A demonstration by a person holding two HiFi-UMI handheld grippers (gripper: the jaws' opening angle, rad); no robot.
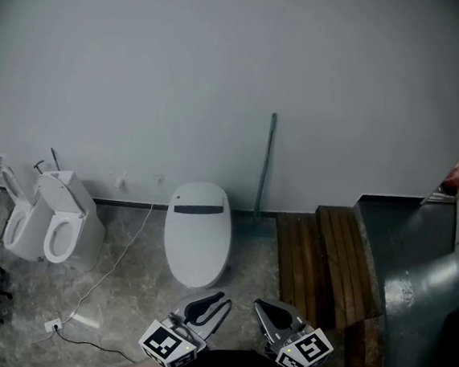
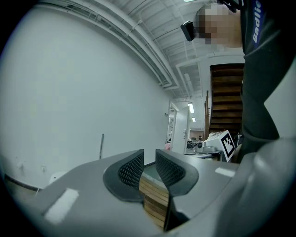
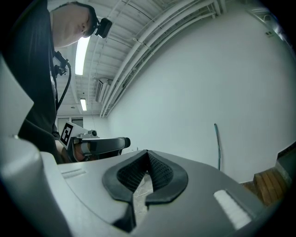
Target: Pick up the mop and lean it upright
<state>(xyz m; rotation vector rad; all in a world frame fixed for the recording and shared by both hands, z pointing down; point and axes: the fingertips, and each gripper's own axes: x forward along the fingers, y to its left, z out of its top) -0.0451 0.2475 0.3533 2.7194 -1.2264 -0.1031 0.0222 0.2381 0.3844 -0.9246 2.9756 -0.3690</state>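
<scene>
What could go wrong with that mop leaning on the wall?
The mop stands almost straight up against the bare wall, so it might slide sideways and fall onto the toilet or the wooden platform. The white cable lying across the floor could also catch a foot.

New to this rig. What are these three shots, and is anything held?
No robot: a person holds a two-jaw gripper in each hand. The head view looks down from a camera on the person's head; the other two cameras ride on the grippers, looking along their jaws. The left gripper has jaws apart, the right gripper has tips together; neither holds anything. On the floor stand a closed toilet, more toilets at left and wooden platforms at right. The mop leans upright against the wall.
</scene>
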